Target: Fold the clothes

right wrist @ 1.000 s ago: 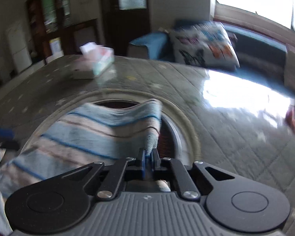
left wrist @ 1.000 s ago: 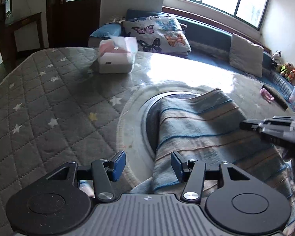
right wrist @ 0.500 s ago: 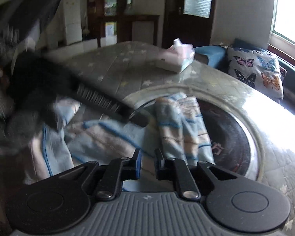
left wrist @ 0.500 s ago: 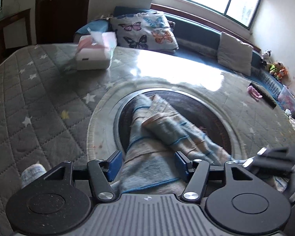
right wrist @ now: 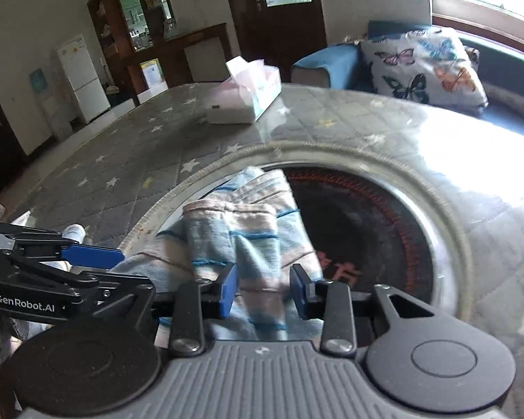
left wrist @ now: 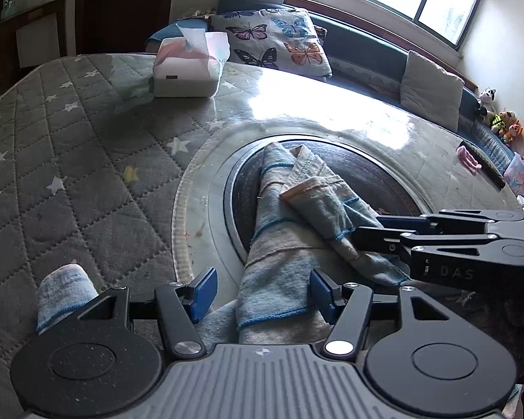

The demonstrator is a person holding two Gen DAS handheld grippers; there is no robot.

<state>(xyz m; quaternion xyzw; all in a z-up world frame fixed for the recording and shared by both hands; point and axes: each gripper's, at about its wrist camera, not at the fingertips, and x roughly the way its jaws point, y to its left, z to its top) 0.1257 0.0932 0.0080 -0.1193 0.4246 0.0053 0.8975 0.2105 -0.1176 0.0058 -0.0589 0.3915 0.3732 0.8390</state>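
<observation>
The striped cloth lies in a loose heap over the dark round plate sunk in the middle of the tabletop, with its near end trailing toward the edge closest to the cameras. One flap is doubled back across the rest at a slant, so the fold looks started but untidy (the edges do not line up). A small roll of the same pale fabric sits apart on the quilted cover at the near left.

The left tool hovers low over the near hem of the cloth with its blue pads wide apart and nothing between them, placed as if ready to take that hem or press it flat. The right tool is also spread, its pads standing either side of a raised ridge of the cloth without clearly pinching it; seen from the left wrist view it reaches in level from the right, its tips touching the slanted flap. Both tools point forward across the tabletop, close together, the left one just beside and slightly nearer than the right.

A tissue box stands well apart at the far side, clear of the work.
</observation>
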